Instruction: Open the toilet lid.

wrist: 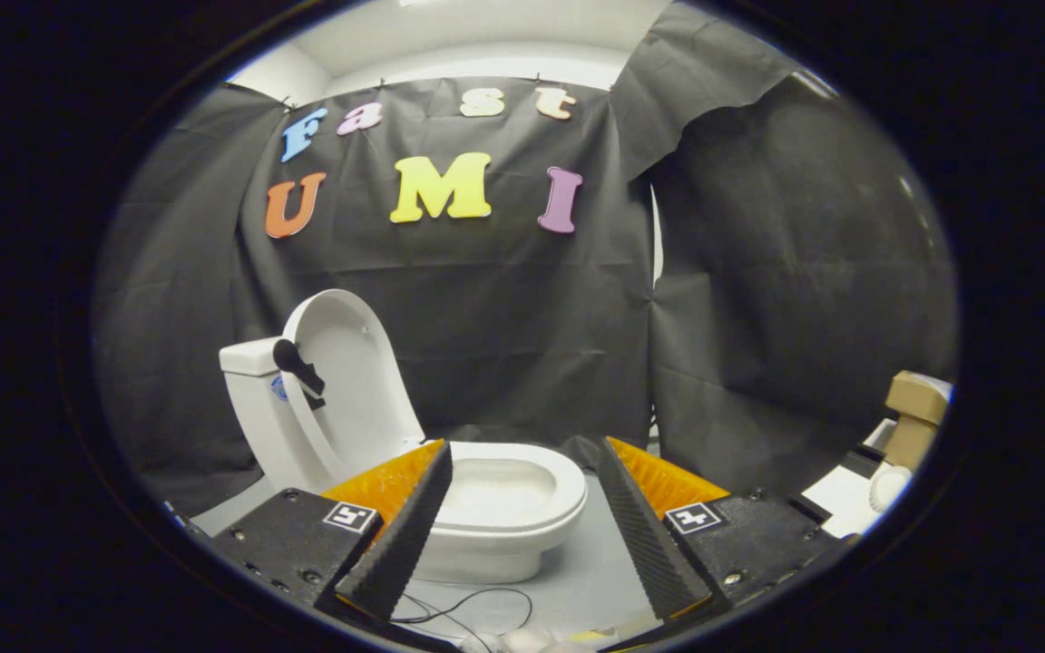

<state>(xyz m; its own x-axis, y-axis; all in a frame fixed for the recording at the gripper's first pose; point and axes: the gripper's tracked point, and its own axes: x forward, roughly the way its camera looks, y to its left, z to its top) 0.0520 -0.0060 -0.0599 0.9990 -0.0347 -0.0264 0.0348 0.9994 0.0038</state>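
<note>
My gripper (522,531) hangs with jaws wide apart on nothing, the small white toy toilet (495,508) just ahead at lower left, its oval white lid (355,381) upright against the tank, brown cardboard boxes (914,413) far right, thin black cable (468,603) below.

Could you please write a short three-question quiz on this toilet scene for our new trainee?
1. True or false: the toilet lid stands raised, leaning back against the tank.
2. The gripper has its fingers: A) shut on the lid, B) spread open, holding nothing, C) shut on the bowl.
3. Fill in: just ahead of the fingers, between them, sits the toilet ____.

Key: 1 true. 2 B. 3 bowl.
</note>
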